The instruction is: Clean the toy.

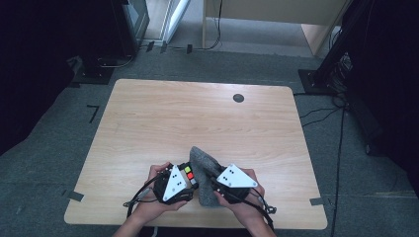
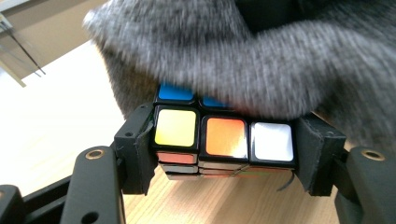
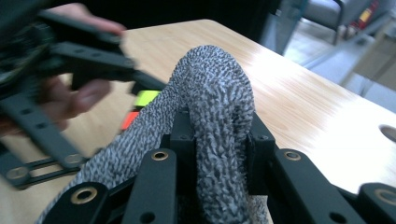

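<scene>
Closest thing in the left gripper view is the puzzle cube [image 2: 224,137], clamped square between the left tool's [image 2: 224,154] two black jaws just above the desk [image 2: 56,107], yellow, orange and white stickers facing up, with the grey fuzzy cloth [image 2: 261,60] draped over its far edge.

Right gripper view: the right tool [image 3: 218,144] has a fold of that same cloth pinched tight between its jaws, the rest trailing toward the cube's bright stickers.

High view: both tools sit close together near the front edge of the desk, left tool [image 1: 190,178], right tool [image 1: 213,180], cloth bunched between them.

To wipe it well, I'd say keep the cube locked still and drag the cloth flat across each face, not just the edge.
</scene>
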The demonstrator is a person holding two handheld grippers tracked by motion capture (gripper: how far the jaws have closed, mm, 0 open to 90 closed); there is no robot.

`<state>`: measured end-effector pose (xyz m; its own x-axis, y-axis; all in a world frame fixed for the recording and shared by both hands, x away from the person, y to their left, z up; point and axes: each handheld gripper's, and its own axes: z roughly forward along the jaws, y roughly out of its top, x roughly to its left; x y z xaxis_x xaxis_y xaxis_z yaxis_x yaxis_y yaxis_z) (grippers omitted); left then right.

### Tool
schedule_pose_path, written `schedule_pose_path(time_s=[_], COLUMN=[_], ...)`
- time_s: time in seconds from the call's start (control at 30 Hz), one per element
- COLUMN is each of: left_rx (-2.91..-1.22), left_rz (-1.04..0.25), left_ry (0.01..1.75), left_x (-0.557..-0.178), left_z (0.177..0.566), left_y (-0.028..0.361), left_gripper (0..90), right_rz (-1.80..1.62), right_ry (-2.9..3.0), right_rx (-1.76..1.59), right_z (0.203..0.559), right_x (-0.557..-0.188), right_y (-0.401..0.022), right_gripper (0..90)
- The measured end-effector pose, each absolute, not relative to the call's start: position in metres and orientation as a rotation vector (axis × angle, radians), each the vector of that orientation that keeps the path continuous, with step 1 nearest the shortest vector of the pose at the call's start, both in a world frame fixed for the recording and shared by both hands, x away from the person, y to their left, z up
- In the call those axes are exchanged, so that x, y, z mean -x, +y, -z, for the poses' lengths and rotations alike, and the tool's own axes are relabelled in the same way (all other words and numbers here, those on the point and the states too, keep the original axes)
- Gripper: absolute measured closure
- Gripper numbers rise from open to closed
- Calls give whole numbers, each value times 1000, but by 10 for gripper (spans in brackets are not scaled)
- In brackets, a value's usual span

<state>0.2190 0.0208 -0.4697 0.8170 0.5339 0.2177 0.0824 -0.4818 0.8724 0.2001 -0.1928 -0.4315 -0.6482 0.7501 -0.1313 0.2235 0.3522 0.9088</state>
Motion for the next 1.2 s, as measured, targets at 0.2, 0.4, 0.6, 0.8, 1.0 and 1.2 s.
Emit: schedule_pose_path(time_s=[0.2, 0.4, 0.6, 0.8, 1.0, 1.2], left_rx=[-2001, -1955, -1989, -1992, -1936, -1878], left_rz=[-599, -576, -597, -625, -530, -449], left_ry=[443, 442, 424, 396, 429, 407], left_x=[-217, -218, -218, -213, -220, -219], left_z=[465, 464, 467, 464, 463, 458], left_y=[23, 30, 26, 24, 33, 39], left_gripper=[345, 345, 345, 345, 345, 345], right_rz=[-1242, -1222, -1510, -1361, -1409, -1672], right_ry=[2126, 2021, 2051, 2171, 2034, 2127], right_rx=[-659, -924, -807, -697, -960, -921], right_z=[428, 423, 411, 421, 421, 425], right_x=[-184, -205, -196, -192, -208, -210], right_y=[-172, -209, -212, -188, -224, -219], right_gripper=[712, 718, 717, 717, 713, 715])
